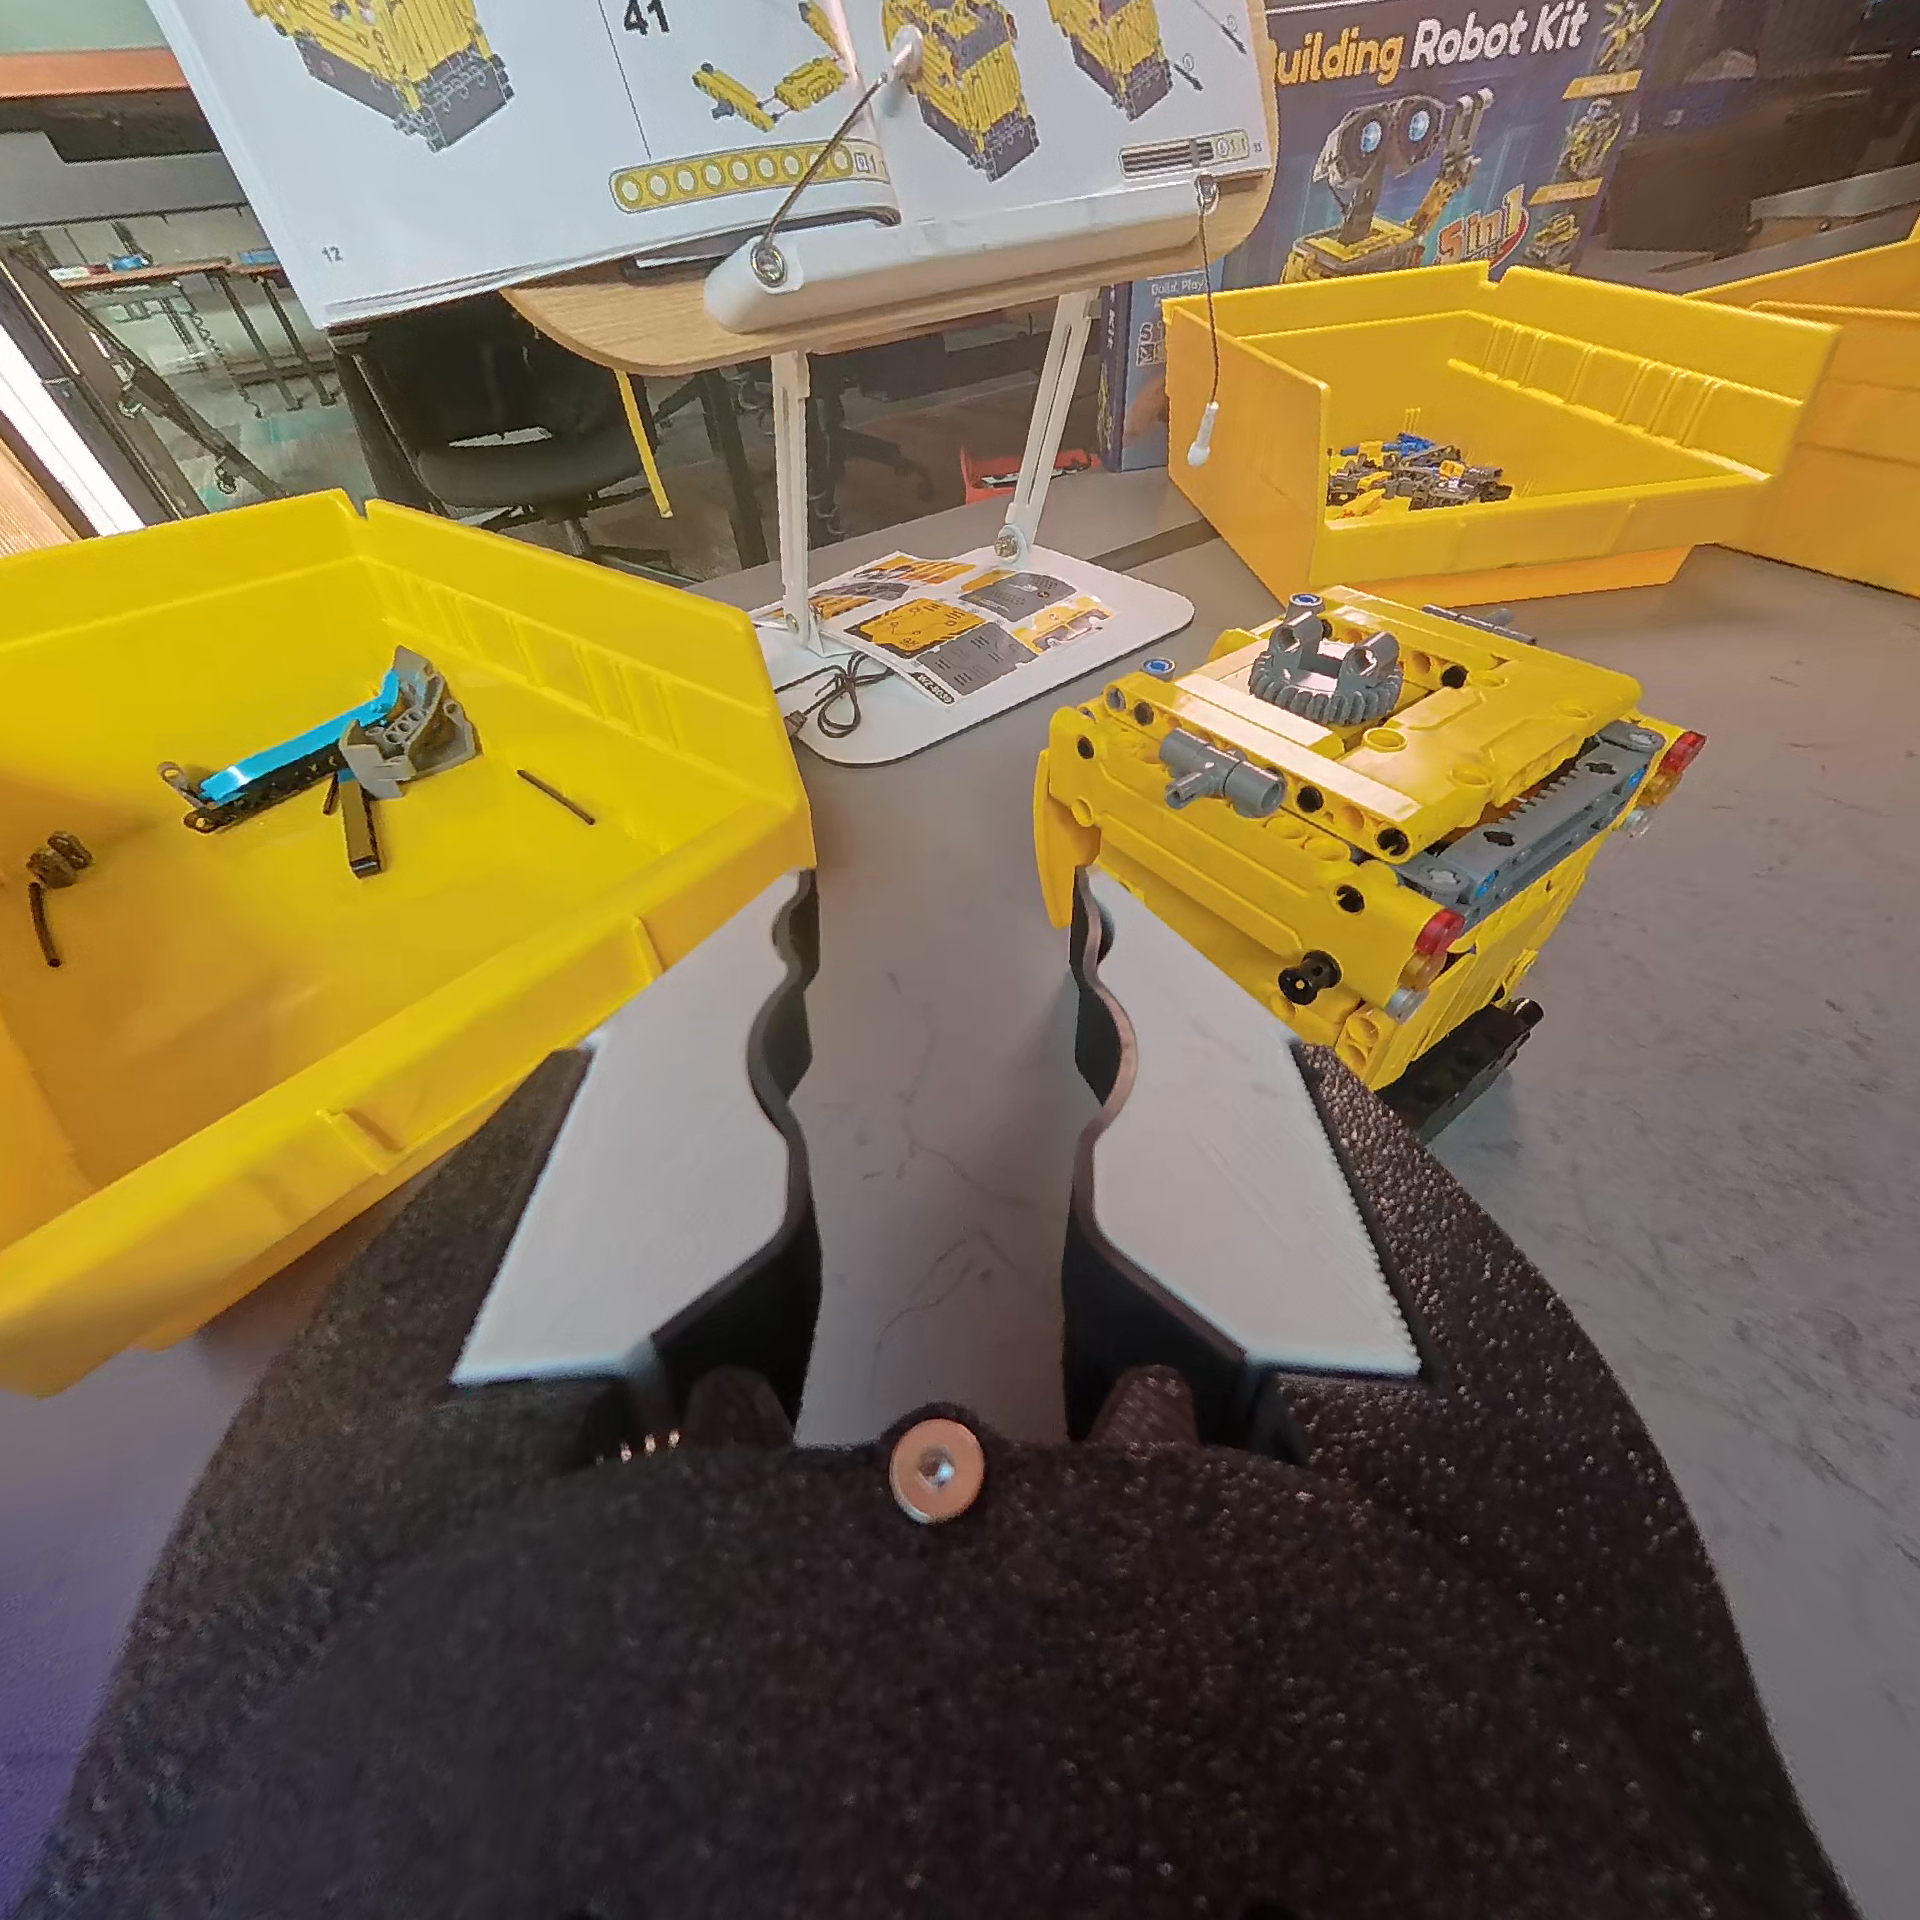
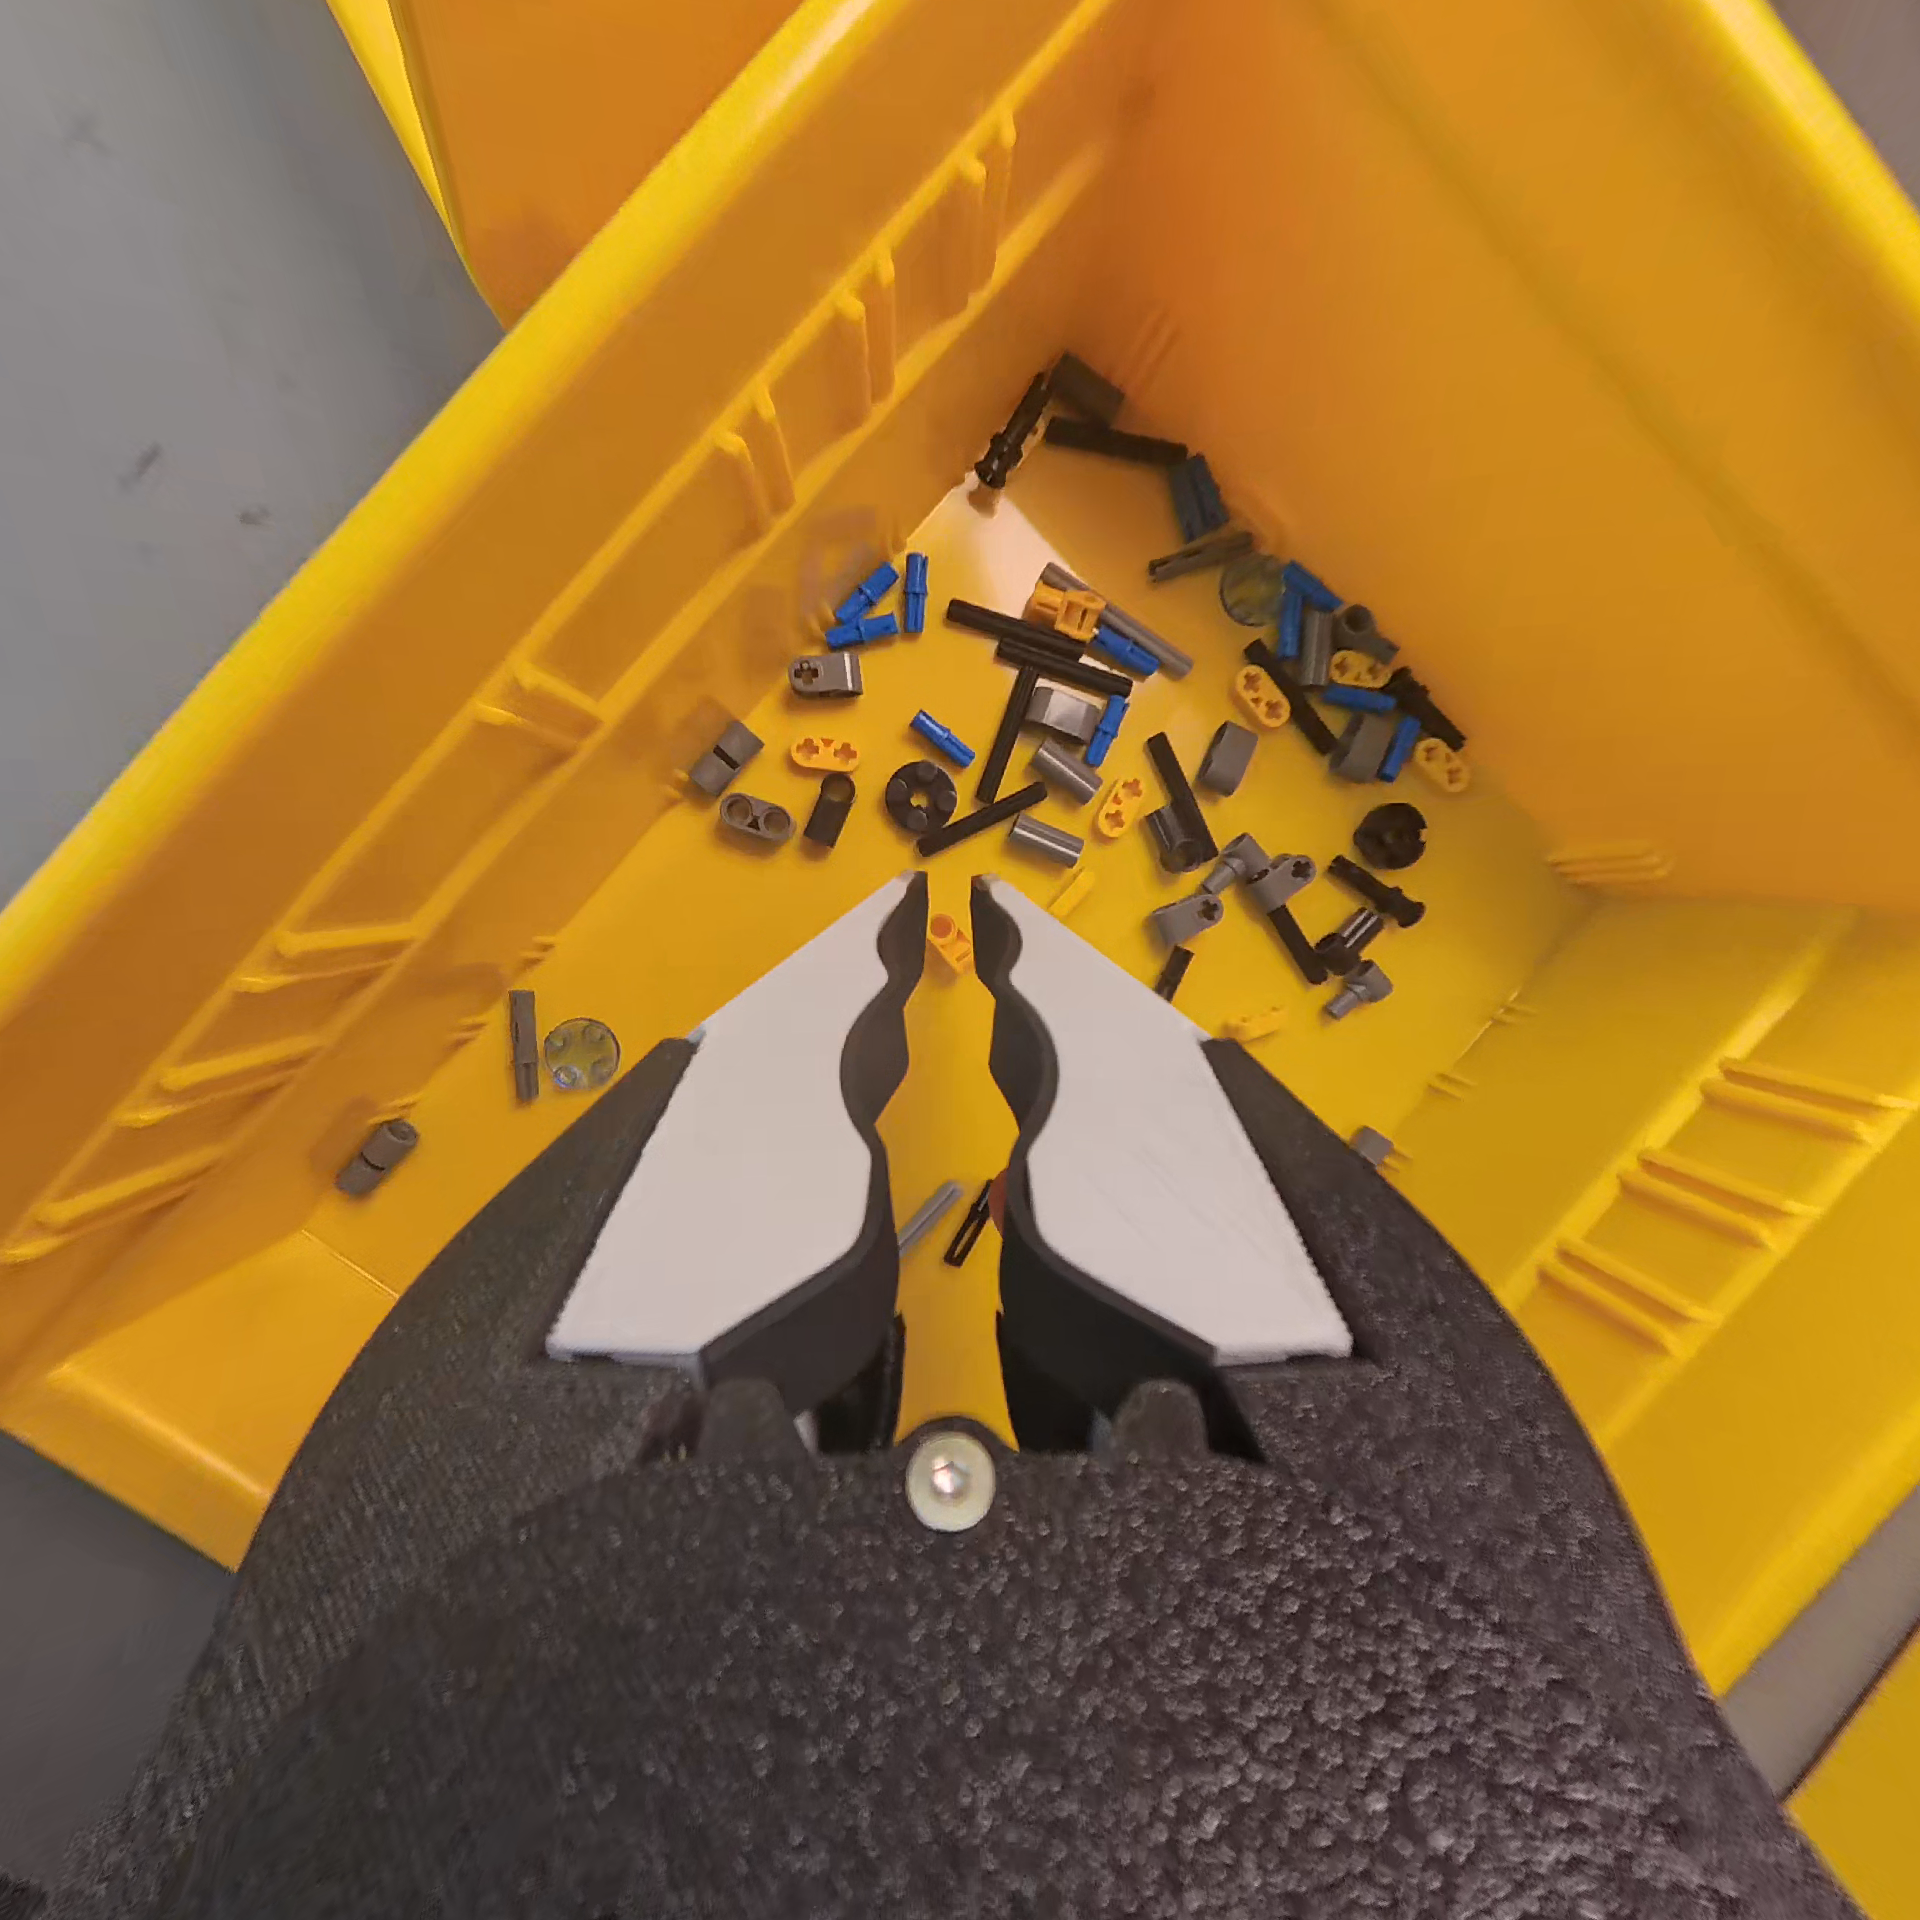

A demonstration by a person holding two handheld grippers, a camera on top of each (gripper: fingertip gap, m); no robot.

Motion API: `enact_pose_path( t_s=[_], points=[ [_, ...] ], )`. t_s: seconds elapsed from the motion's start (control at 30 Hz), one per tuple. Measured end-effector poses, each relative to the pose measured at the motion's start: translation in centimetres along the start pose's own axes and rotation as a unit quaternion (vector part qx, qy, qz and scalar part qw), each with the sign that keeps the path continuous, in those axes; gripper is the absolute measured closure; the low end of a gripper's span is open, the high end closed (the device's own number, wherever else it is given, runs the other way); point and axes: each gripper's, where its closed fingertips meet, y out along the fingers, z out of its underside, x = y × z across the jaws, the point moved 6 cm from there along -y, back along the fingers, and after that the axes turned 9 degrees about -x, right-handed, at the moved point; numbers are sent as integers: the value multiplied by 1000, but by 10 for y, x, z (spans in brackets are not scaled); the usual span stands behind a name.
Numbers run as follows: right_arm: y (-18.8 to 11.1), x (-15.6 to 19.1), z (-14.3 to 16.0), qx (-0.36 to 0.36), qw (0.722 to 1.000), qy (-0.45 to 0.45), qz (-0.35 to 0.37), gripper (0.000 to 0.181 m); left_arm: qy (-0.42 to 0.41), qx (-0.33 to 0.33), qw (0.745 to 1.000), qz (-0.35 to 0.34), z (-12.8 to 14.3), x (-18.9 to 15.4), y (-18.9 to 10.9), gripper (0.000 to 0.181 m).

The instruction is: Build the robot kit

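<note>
My left gripper [image 1: 942, 894] is open and empty, low over the grey table. It sits between a yellow bin [image 1: 582, 644] on its left and a part-built yellow brick model [image 1: 1351, 790] on its right; its right fingertip is close to the model's corner. The model has a grey gear [image 1: 1325, 681] on top. My right gripper [image 2: 948, 883] is inside another yellow bin [image 2: 623, 520], almost closed. A small orange connector [image 2: 948, 935] sits between its pads just behind the tips. Several loose black, blue, grey and yellow pins and axles [image 2: 1039, 727] lie ahead of it.
The left bin holds a blue beam [image 1: 301, 753], a grey piece [image 1: 410, 727] and a few black axles. Behind stand a booklet holder with an open instruction booklet [image 1: 727, 135], a sticker sheet [image 1: 966, 623] on its base, a kit box [image 1: 1455, 156] and a parts bin [image 1: 1538, 343]. About 55 cm separates my left fingertips from my right. Measured from the fingertips, the grey gear [image 1: 1325, 681] is 6 cm or so from the left gripper and 50 cm from the right.
</note>
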Motion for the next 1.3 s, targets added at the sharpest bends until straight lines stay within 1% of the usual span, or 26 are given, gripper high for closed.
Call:
enact_pose_path(
  t_s=[0.07,0.13,0.27,0.37,0.53,0.57,0.6,0.67,0.73,0.8,0.9,1.07,1.3],
  points=[
    [4,1,6,12,1000,-7,-6,174,0,2,1000,-1,1,0,1,133],
    [10,-1,6,10,1000,-3,-1,174,1,6,1000,-2,1,0,1,133],
    [25,-6,6,17,997,70,-2,174,8,16,1000,-4,3,-1,4,133],
    [28,-9,4,6,995,104,-3,174,21,19,1000,-3,4,-4,4,134],
    [29,-11,4,14,993,119,7,175,23,25,999,-1,5,-4,6,134],
    [29,-14,7,31,994,105,24,178,22,26,999,-1,5,-4,6,134],
    [29,-14,8,37,995,91,27,179,22,25,999,0,5,-4,6,134],
    [27,-11,8,43,994,97,6,178,22,22,1000,1,4,-4,5,134],
    [24,-14,8,38,994,97,12,178,20,20,1000,1,4,-4,5,134],
    [23,-14,8,31,993,117,5,176,18,21,1000,3,4,-4,5,134],
    [27,-16,8,20,989,148,-1,167,19,23,1000,6,4,-4,5,134],
    [34,-26,4,-3,980,199,-5,164,18,21,1000,6,4,-4,5,134],
    [41,-27,-6,-1,981,194,22,163,21,26,999,5,5,-5,6,134]
  ],
)
